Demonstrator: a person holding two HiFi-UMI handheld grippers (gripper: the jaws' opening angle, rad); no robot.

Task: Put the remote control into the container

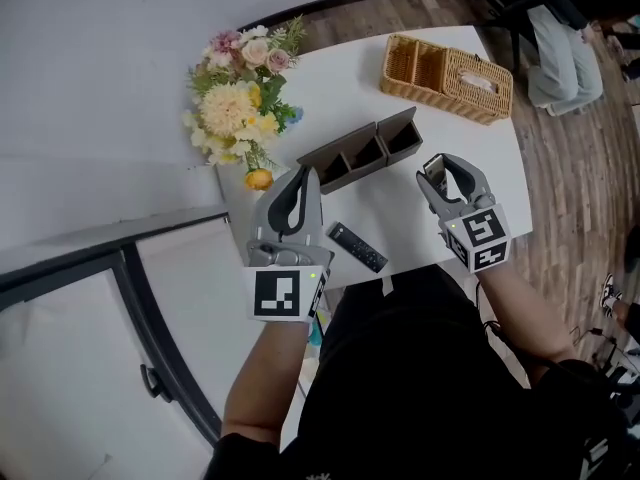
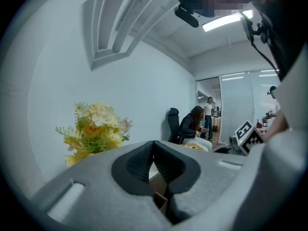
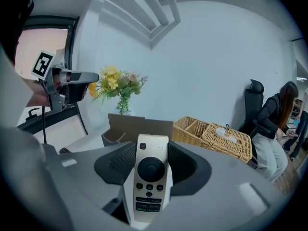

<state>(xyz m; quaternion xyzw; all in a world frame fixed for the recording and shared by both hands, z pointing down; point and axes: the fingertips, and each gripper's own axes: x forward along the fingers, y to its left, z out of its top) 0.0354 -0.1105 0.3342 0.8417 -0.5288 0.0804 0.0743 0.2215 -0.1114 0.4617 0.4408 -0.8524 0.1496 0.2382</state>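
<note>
- The left gripper (image 2: 154,143) hangs above the table's (image 1: 400,208) near edge, its jaws pressed together on nothing.
- A black remote (image 1: 357,246) lies on the table between the two grippers, untouched.
- The dark, divided container (image 1: 365,153) stands beyond it; I cannot tell whether its shadowed compartments are empty.
- The right gripper (image 3: 150,149) clamps a pale gold remote (image 3: 150,182) lengthwise, up off the table and short of the container. By my judgement the pickup is done, and carrying and dropping in remain.
- In the head view that gripper mostly hides the gold remote.
</note>
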